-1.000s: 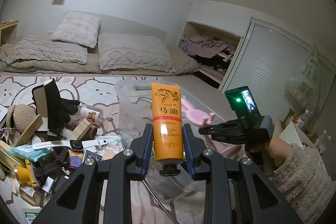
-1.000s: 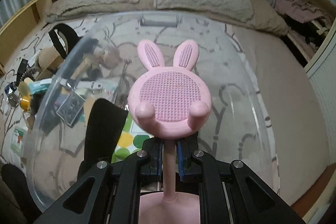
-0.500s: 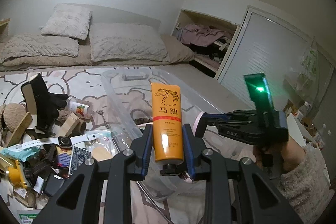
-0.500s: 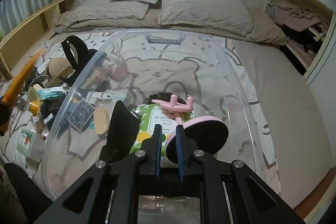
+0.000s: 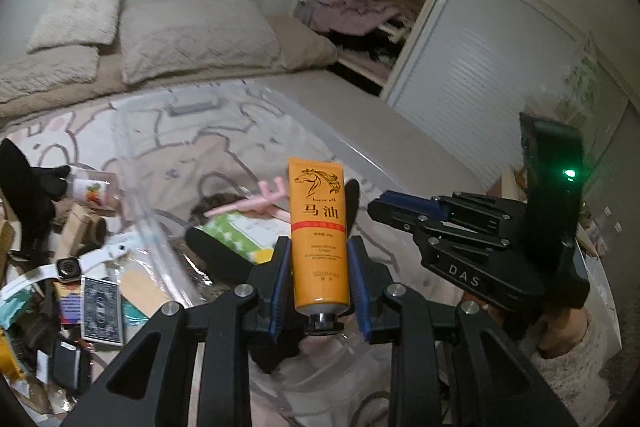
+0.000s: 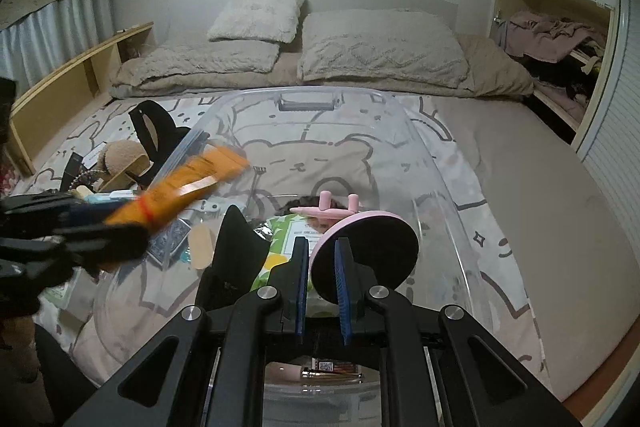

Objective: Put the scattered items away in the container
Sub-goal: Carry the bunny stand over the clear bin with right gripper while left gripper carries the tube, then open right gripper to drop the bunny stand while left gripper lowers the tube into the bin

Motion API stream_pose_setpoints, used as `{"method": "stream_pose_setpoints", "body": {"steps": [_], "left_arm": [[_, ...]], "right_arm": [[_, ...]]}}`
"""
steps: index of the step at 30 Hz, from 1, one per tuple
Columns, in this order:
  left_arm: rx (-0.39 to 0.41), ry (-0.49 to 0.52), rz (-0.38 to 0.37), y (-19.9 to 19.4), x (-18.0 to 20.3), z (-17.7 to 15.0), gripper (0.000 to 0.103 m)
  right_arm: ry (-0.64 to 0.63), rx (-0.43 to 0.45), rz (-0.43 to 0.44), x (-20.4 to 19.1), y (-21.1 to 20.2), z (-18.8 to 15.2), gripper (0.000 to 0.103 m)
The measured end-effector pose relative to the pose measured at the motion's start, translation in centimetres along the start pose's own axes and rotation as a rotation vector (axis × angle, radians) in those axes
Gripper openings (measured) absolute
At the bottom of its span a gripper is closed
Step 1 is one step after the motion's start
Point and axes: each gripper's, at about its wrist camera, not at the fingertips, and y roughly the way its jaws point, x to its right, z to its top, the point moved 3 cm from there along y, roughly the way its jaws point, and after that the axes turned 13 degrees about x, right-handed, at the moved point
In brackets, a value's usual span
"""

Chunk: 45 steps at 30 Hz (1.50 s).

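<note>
Two grippers work here: the left gripper (image 5: 320, 289) clamps an orange horse-oil cream tube (image 5: 318, 231); right gripper (image 6: 322, 281), slightly parted, has released the pink bunny stand (image 6: 362, 241). Dropped high, the tube could bounce off the clear bin's rim (image 6: 440, 179).

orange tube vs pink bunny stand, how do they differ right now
The orange tube is clamped in the left gripper, held above the clear container; the pink bunny stand lies inside it, with the right gripper open and empty beside its base.
The tube stands upright with its cap down; the stand is tipped on its side.
The tube is a flat printed tube; the stand has a round base and thin stem.
Both are scattered items meant for the container.
</note>
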Motion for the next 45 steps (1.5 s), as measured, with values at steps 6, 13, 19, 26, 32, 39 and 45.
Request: {"method": "stream_pose_setpoints", "body": {"steps": [6, 13, 19, 26, 32, 39, 45], "left_arm": [[-0.056, -0.044, -0.037, 2.1, 0.8, -0.1, 0.028], [-0.093, -0.062, -0.100, 2.6, 1.6, -0.2, 0.028], [-0.137, 0.028, -0.113, 1.4, 1.7, -1.0, 0.028], [-0.150, 0.046, -0.170, 1.8, 3.1, -1.0, 0.028], [-0.187, 0.071, -0.204, 3.3, 4.6, -1.8, 0.028], [-0.264, 0.163, -0.184, 6.0, 5.1, -2.7, 0.028], [-0.305, 0.208, -0.172, 7.9, 5.6, -2.9, 0.028]], "right_arm": [[-0.028, 0.022, -0.020, -0.2, -0.4, -0.4, 0.013], [0.000, 0.032, -0.018, 0.6, -0.5, -1.0, 0.013], [0.026, 0.030, -0.016, 1.1, -0.3, -1.5, 0.013], [0.045, 0.055, -0.063, 1.8, -1.3, -1.7, 0.013], [0.034, 0.097, -0.142, 2.6, -2.9, -1.2, 0.013], [0.025, 0.115, -0.132, 2.2, -3.5, -0.9, 0.013], [0.021, 0.118, -0.115, 1.7, -3.2, -0.7, 0.013]]}}
